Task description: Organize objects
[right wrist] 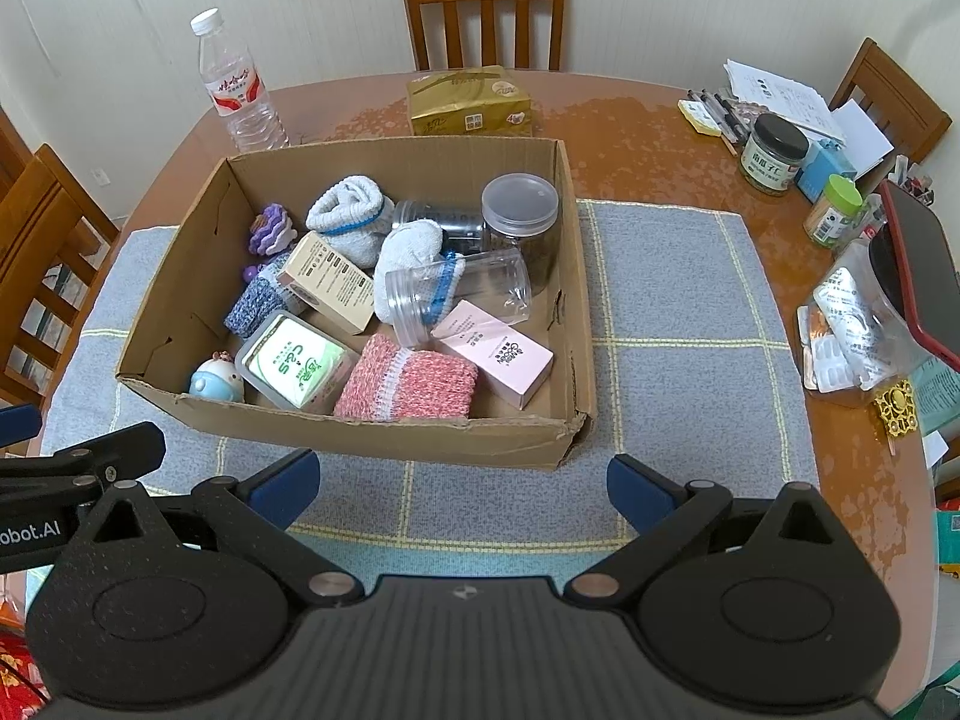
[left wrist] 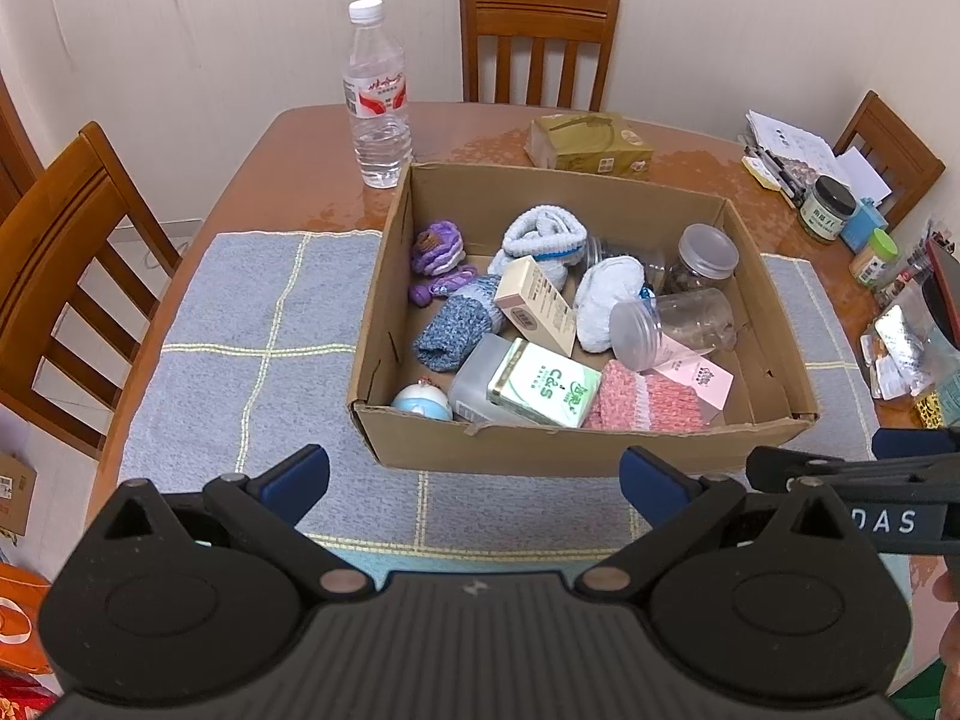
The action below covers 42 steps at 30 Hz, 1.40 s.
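Cardboard box [right wrist: 336, 432] holds socks [right wrist: 408, 384], jars [right wrist: 519, 210] and cartons [right wrist: 498, 354]; left gripper [left wrist: 474, 474] and right gripper [right wrist: 462, 480] both gape, holding nothing.

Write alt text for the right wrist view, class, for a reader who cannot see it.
An open brown cardboard box of jumbled socks, small cartons and clear plastic jars sits on a grey checked cloth mat on a wooden table. The open black right tongs hover empty at its near side.

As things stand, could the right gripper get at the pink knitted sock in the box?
Probably yes. The right gripper is open and empty, just outside the cardboard box's near wall. The pink knitted sock lies on top behind that low wall, uncovered, so coming in from above looks clear.
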Each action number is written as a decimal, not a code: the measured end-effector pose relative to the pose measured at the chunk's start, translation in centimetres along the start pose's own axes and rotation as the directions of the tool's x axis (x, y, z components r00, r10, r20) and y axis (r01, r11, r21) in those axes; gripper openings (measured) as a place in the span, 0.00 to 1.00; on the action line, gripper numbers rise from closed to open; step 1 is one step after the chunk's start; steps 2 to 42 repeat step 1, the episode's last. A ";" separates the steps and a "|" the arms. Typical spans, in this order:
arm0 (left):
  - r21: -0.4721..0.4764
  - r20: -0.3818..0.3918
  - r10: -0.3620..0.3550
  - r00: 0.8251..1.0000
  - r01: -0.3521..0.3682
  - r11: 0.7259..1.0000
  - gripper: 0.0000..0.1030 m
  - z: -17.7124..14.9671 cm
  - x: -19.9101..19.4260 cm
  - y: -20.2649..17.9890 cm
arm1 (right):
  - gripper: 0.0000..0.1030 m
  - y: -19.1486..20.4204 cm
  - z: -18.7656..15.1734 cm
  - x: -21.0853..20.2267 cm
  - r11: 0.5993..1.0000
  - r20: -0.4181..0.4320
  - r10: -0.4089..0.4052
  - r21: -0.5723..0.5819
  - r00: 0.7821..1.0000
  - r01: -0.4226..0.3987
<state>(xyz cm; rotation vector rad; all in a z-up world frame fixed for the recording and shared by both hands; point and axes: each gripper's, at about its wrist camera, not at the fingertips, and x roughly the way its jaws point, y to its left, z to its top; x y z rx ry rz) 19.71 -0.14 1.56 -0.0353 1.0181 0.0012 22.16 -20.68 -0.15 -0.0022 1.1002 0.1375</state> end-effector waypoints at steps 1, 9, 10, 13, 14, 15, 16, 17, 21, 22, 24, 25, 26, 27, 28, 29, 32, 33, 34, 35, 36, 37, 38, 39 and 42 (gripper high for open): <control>-0.001 -0.001 0.000 1.000 0.000 1.000 0.99 0.0 0.0 0.0 | 1.00 0.0 0.0 0.0 1.000 0.000 0.000 0.001 1.000 0.000; -0.001 -0.001 0.000 1.000 0.000 1.000 0.99 0.0 0.0 0.0 | 1.00 0.0 0.0 0.0 1.000 0.000 0.000 0.001 1.000 0.000; -0.001 -0.001 0.000 1.000 0.000 1.000 0.99 0.0 0.0 0.0 | 1.00 0.0 0.0 0.0 1.000 0.000 0.000 0.001 1.000 0.000; -0.001 -0.001 0.000 1.000 0.000 1.000 0.99 0.0 0.0 0.0 | 1.00 0.0 0.0 0.0 1.000 0.000 0.000 0.001 1.000 0.000; -0.001 -0.001 0.000 1.000 0.000 1.000 0.99 0.0 0.0 0.0 | 1.00 0.0 0.0 0.0 1.000 0.000 0.000 0.001 1.000 0.000; -0.001 -0.001 0.000 1.000 0.000 1.000 0.99 0.0 0.0 0.0 | 1.00 0.0 0.0 0.0 1.000 0.000 0.000 0.001 1.000 0.000; -0.001 -0.001 0.000 1.000 0.000 1.000 0.99 0.0 0.0 0.0 | 1.00 0.0 0.0 0.0 1.000 0.000 0.000 0.001 1.000 0.000; -0.001 -0.001 0.000 1.000 0.000 1.000 0.99 0.0 0.0 0.0 | 1.00 0.0 0.0 0.0 1.000 0.000 0.000 0.001 1.000 0.000; -0.001 -0.001 0.000 1.000 0.000 1.000 0.99 0.0 0.0 0.0 | 1.00 0.0 0.0 0.0 1.000 0.000 0.000 0.001 1.000 0.000; -0.001 -0.001 0.000 1.000 0.000 1.000 0.99 0.0 0.0 0.0 | 1.00 0.0 0.0 0.0 1.000 0.000 0.000 0.001 1.000 0.000; -0.001 -0.001 0.000 1.000 0.000 1.000 0.99 0.0 0.0 0.0 | 1.00 0.0 0.0 0.0 1.000 0.000 0.000 0.001 1.000 0.000; -0.001 -0.001 0.000 1.000 0.000 1.000 0.99 0.0 0.0 0.0 | 1.00 0.0 0.0 0.0 1.000 0.000 0.000 0.001 1.000 0.000; -0.001 -0.001 0.000 1.000 0.000 1.000 0.99 0.0 0.0 0.0 | 1.00 0.0 0.0 0.0 1.000 0.000 0.000 0.001 1.000 0.000; -0.001 -0.001 0.000 1.000 0.000 1.000 0.99 0.0 0.0 0.0 | 1.00 0.0 0.0 0.0 1.000 0.000 0.000 0.001 1.000 0.000; -0.001 -0.001 0.000 1.000 0.000 1.000 0.99 0.0 0.0 0.0 | 1.00 0.0 0.0 0.0 1.000 0.000 0.000 0.001 1.000 0.000; -0.001 -0.001 0.000 1.000 0.000 1.000 0.99 0.0 0.0 0.0 | 1.00 0.0 0.0 0.0 1.000 0.000 0.000 0.001 1.000 0.000; -0.001 -0.001 0.000 1.000 0.000 1.000 0.99 0.0 0.0 0.0 | 1.00 0.0 0.0 0.0 1.000 0.000 0.000 0.001 1.000 0.000; -0.001 -0.001 0.000 1.000 0.000 1.000 0.99 0.0 0.0 0.0 | 1.00 0.0 0.0 0.0 1.000 0.000 0.000 0.001 1.000 0.000; -0.001 -0.001 0.000 1.000 0.000 1.000 0.99 0.0 0.0 0.0 | 1.00 0.0 0.0 0.0 1.000 0.000 0.000 0.001 1.000 0.000; -0.001 -0.001 0.000 1.000 0.000 1.000 0.99 0.0 0.0 0.0 | 1.00 0.0 0.0 0.0 1.000 0.000 0.000 0.001 1.000 0.000; -0.001 -0.001 0.000 1.000 0.000 1.000 0.99 0.0 0.0 0.0 | 1.00 0.0 0.0 0.0 1.000 0.000 0.000 0.001 1.000 0.000; -0.001 -0.001 0.000 1.000 0.000 1.000 0.99 0.0 0.0 0.0 | 1.00 0.0 0.0 0.0 1.000 0.000 0.000 0.001 1.000 0.000; -0.001 -0.001 0.000 1.000 0.000 1.000 0.99 0.0 0.0 0.0 | 1.00 0.0 0.0 0.0 1.000 0.000 0.000 0.001 1.000 0.000; -0.001 -0.001 0.000 1.000 0.000 1.000 0.99 0.0 0.0 0.0 | 1.00 0.0 0.0 0.0 1.000 0.000 0.000 0.001 1.000 0.000; -0.001 -0.001 0.000 1.000 0.000 1.000 0.99 0.0 0.0 0.0 | 1.00 0.0 0.0 0.0 1.000 0.000 0.000 0.001 1.000 0.000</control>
